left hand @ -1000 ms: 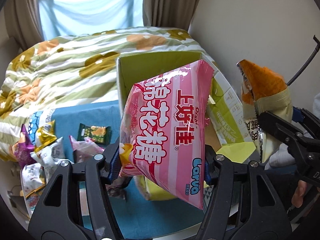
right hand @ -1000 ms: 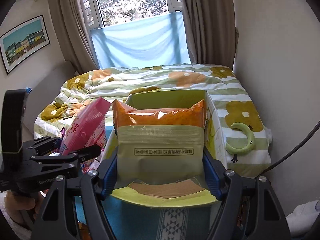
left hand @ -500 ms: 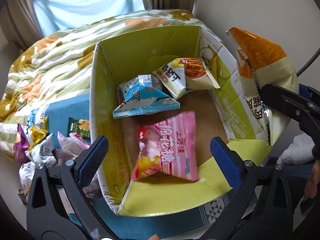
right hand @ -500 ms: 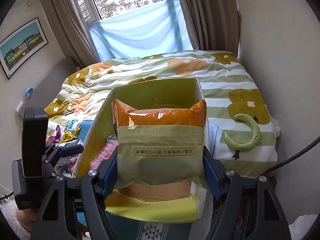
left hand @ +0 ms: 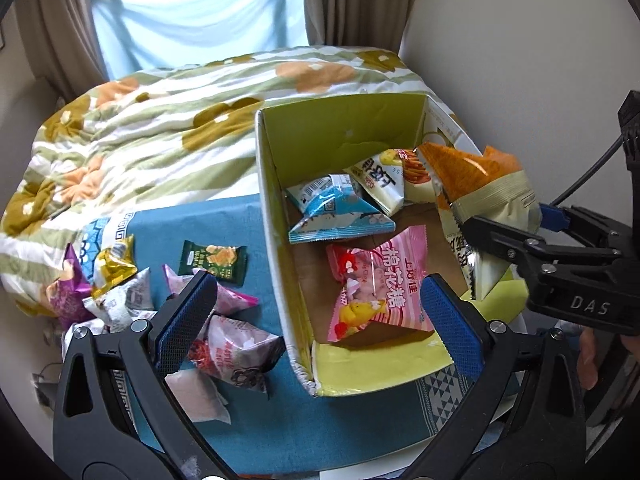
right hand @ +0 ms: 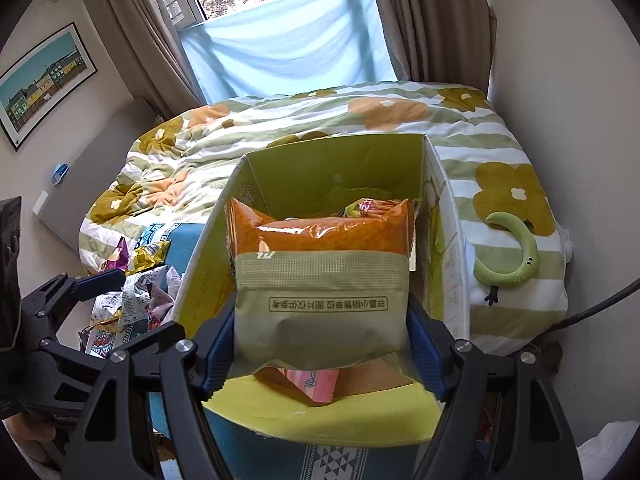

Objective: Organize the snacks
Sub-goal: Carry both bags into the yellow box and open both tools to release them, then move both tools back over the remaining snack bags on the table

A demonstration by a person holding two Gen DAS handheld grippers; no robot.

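While orange bag (right hand: pixel 322 280) sits clamped between right fingers (right hand: pixel 218 350) | left gripper (left hand: pixel 316 320) spread

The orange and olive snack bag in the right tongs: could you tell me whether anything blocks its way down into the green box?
Nothing visible does. The orange and olive snack bag, clamped in the right tongs, hangs over the open green box. The pink bag and two other packets lie flat on the floor, leaving bare cardboard under it.
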